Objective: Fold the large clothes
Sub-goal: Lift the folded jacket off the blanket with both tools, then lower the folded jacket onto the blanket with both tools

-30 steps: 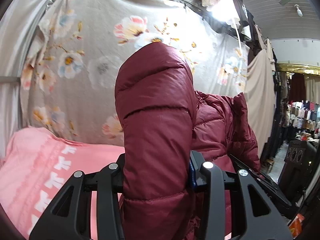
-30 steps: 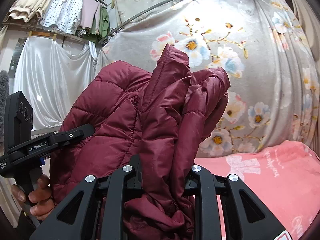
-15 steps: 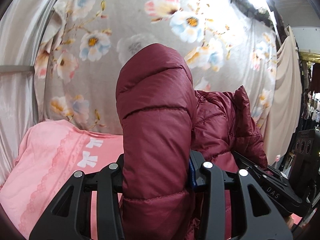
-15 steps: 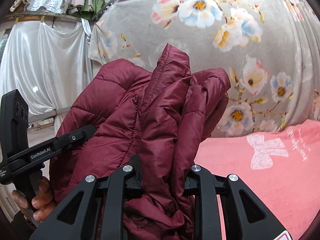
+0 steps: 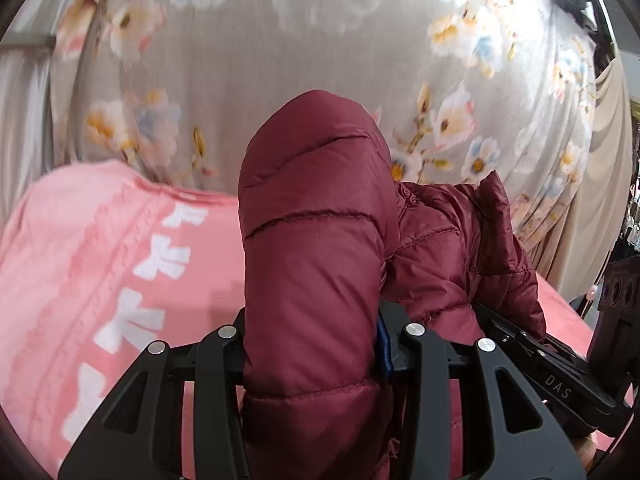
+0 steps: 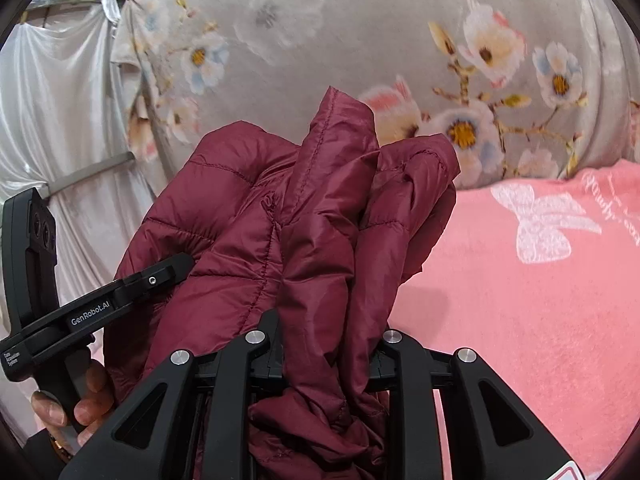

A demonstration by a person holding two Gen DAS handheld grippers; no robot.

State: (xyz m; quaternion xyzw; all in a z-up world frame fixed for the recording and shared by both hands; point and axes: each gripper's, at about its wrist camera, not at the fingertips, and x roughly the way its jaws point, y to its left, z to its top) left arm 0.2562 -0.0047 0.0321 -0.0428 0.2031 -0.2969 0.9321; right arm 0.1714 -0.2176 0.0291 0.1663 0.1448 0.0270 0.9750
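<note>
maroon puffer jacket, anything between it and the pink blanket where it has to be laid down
Nothing visible. Both grippers, left and right, are clamped on the maroon puffer jacket, held up above the pink blanket. The blanket area in both views is bare; the part directly under the jacket is hidden.

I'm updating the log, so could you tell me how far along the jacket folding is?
Done: both grippers have a hold; the left gripper is shut on a padded section of the maroon puffer jacket, and the right gripper is shut on bunched fabric. In hand: the jacket is held up above the pink blanket. Left: laying it flat and folding; no neat fold shows.
</note>
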